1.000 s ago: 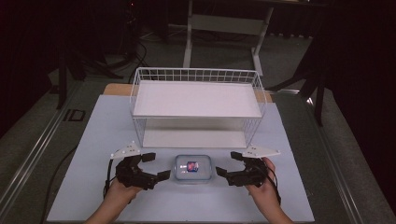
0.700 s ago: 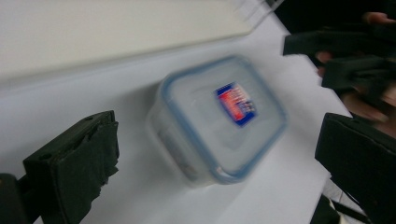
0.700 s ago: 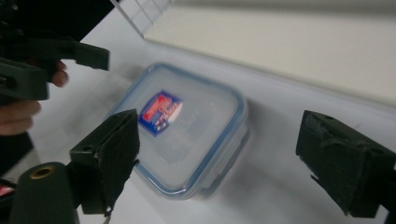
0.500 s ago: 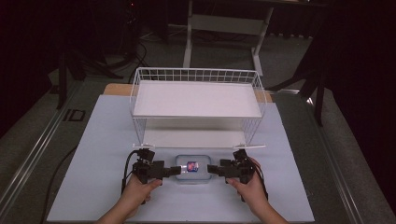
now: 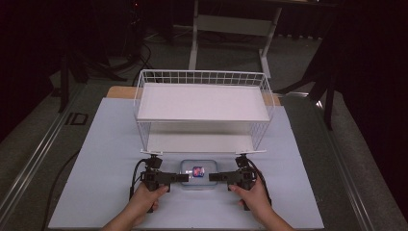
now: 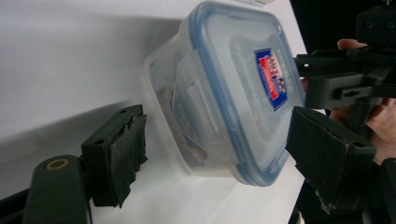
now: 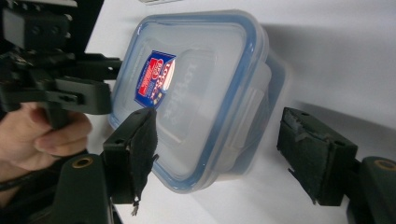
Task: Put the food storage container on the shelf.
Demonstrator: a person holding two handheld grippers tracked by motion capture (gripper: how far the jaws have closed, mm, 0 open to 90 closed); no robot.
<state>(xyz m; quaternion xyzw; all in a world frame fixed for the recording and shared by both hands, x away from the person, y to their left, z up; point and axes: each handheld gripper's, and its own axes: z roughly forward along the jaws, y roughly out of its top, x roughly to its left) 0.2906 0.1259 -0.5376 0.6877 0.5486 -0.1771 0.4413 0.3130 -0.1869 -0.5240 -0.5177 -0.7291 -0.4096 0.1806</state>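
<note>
A clear plastic container (image 5: 198,173) with a blue-rimmed lid and a red and blue label lies on the white mat, just in front of the wire rack (image 5: 202,103). My left gripper (image 5: 180,177) lies level at its left end and my right gripper (image 5: 216,176) at its right end. In the left gripper view the container (image 6: 224,88) sits between the jaws of the left gripper (image 6: 217,116), with a gap at one pad (image 6: 119,154). In the right gripper view the container (image 7: 201,93) sits between the jaws of the right gripper (image 7: 218,114), and one pad (image 7: 313,158) stands clear. Both pairs of jaws have just been closing around it.
The white two-shelf wire rack stands at the middle of the mat (image 5: 96,159), its lower shelf (image 5: 199,143) open toward me. Cables trail from both grippers. A desk frame (image 5: 235,29) stands on the dark floor behind the table.
Both hands have come down and inward to the container's two ends. The jaws of both grippers have narrowed around it.
</note>
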